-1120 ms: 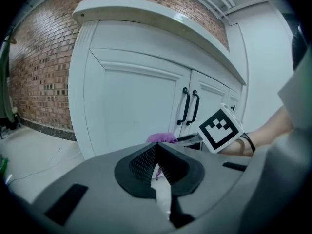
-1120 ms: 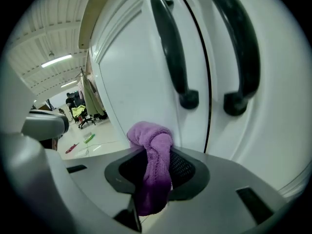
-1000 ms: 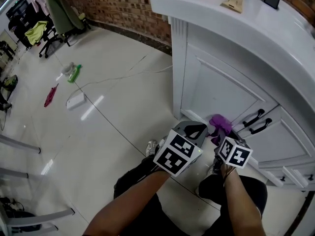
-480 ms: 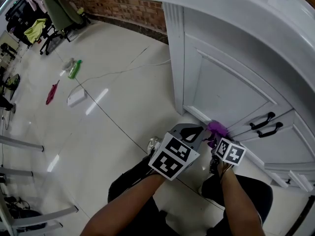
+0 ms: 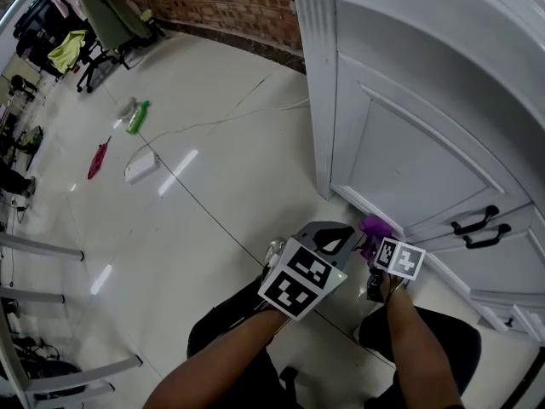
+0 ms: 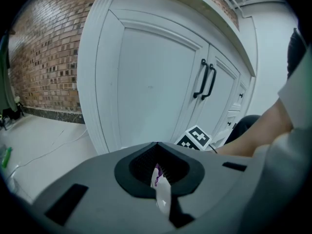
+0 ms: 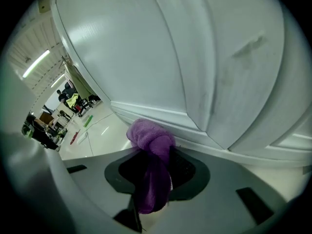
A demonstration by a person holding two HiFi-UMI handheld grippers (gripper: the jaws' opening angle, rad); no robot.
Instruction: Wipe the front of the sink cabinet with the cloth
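Observation:
The white sink cabinet [image 5: 409,156] fills the right of the head view, with two black door handles [image 5: 482,221]. My right gripper [image 5: 375,239] is shut on a bunched purple cloth [image 5: 375,226], held low at the bottom rail of the left door. In the right gripper view the cloth [image 7: 148,135] bulges out of the right gripper [image 7: 153,162] right by the cabinet's lower moulding [image 7: 161,116]. My left gripper [image 5: 339,244] hovers just left of it, shut, and faces the cabinet door [image 6: 146,87]. A thin white sliver shows at the seam of the left gripper [image 6: 159,174].
A pale tiled floor [image 5: 196,228] spreads to the left. On it lie a white cable [image 5: 213,124], a green bottle [image 5: 136,118], a red item [image 5: 98,158] and a white box [image 5: 140,166]. Chairs [image 5: 94,24] stand by the brick wall [image 5: 221,2]. My legs and a shoe [image 5: 274,252] are below the grippers.
Both grippers have sunk and slid left along the cabinet front. The cloth went from beside the handles to the bottom of the left door.

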